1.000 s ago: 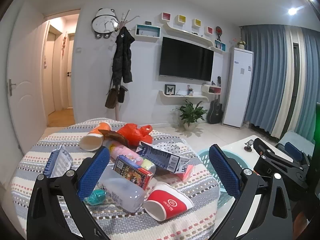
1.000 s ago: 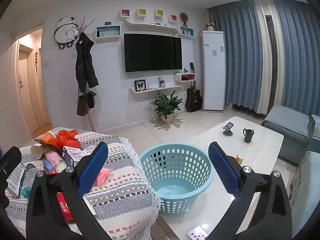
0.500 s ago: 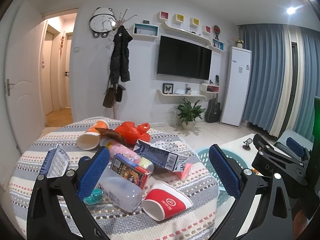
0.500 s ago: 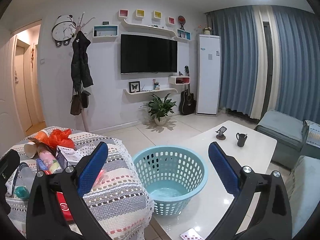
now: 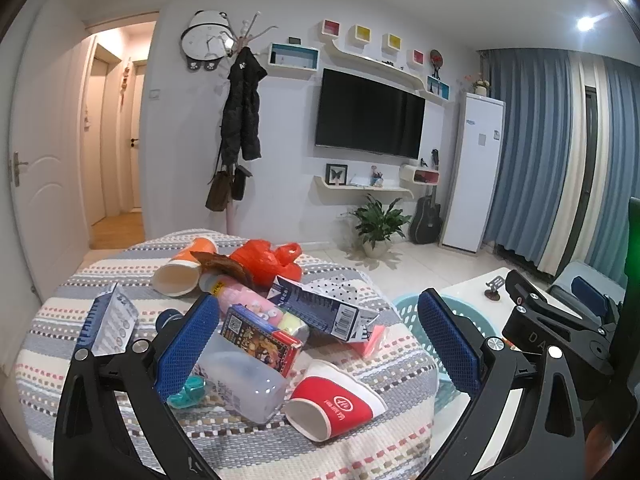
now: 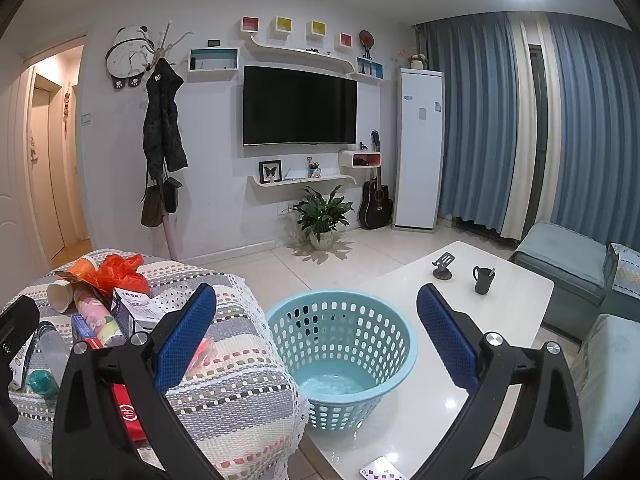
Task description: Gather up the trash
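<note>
We see a round table under a striped woven cloth (image 5: 100,368) carrying the trash pile, and beside it, at about three o'clock from the pile, a light blue perforated plastic basket (image 6: 340,344) standing upright on a glossy white coffee table (image 6: 516,300), its mouth open upward and nothing visible inside. In the pile, the clear plastic bottle (image 5: 244,380) lies on its side with its long axis running from ten o'clock to four o'clock, its teal cap (image 5: 188,390) toward our near left. Across it rests a dark printed carton (image 5: 260,338), and behind that a dark blue and white box (image 5: 324,308) lies with its long axis from ten to four o'clock. A red and white paper cup (image 5: 336,400) lies tipped over at six o'clock of the pile, mouth toward seven o'clock; an orange and white paper cup (image 5: 184,266) lies at eleven o'clock, mouth toward the near left. A crumpled red plastic bag (image 5: 268,260) sits at twelve o'clock. Our left gripper (image 5: 316,344) hovers level above the near edge of the pile, its blue pads spread wide and touching nothing. Our right gripper (image 6: 316,344) is held level over the basket, jaws likewise wide apart and empty.
</note>
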Demonstrator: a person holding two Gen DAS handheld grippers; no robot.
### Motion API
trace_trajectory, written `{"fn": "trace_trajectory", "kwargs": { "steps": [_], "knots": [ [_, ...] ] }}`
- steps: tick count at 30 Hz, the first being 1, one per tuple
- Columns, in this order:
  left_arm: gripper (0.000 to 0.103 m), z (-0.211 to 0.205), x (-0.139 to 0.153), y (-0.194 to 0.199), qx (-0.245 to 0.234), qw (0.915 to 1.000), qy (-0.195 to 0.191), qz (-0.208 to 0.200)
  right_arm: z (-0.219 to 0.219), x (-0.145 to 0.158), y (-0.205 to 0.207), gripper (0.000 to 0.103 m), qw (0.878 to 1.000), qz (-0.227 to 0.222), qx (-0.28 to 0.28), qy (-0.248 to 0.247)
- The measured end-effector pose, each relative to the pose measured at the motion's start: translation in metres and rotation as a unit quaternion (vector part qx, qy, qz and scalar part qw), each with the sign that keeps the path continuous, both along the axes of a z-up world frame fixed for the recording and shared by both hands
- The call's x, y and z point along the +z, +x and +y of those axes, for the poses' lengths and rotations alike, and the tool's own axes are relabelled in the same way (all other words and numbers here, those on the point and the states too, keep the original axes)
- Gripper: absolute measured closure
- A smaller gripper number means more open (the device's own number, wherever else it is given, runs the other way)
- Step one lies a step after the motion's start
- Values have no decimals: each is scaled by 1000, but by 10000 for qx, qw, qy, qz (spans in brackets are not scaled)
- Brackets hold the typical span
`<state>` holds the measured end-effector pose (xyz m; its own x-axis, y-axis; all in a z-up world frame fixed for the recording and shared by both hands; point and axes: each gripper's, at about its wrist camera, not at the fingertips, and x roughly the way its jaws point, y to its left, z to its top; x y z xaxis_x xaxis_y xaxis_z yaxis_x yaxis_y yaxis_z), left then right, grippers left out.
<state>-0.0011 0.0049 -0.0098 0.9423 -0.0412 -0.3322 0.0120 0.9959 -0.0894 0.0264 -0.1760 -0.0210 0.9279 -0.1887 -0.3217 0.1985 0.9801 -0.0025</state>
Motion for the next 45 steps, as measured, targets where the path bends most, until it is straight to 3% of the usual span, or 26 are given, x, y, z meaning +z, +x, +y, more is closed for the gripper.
{"fn": "trace_trajectory", "kwargs": {
  "steps": [37, 45],
  "knots": [
    [7, 5, -9, 7, -54, 9998, -137, 166, 3, -8, 10, 8, 9999, 125, 22, 21],
    [7, 47, -5, 7, 303, 9993, 22, 198, 10, -10, 18, 8, 9991, 261, 320, 44]
  ]
}}
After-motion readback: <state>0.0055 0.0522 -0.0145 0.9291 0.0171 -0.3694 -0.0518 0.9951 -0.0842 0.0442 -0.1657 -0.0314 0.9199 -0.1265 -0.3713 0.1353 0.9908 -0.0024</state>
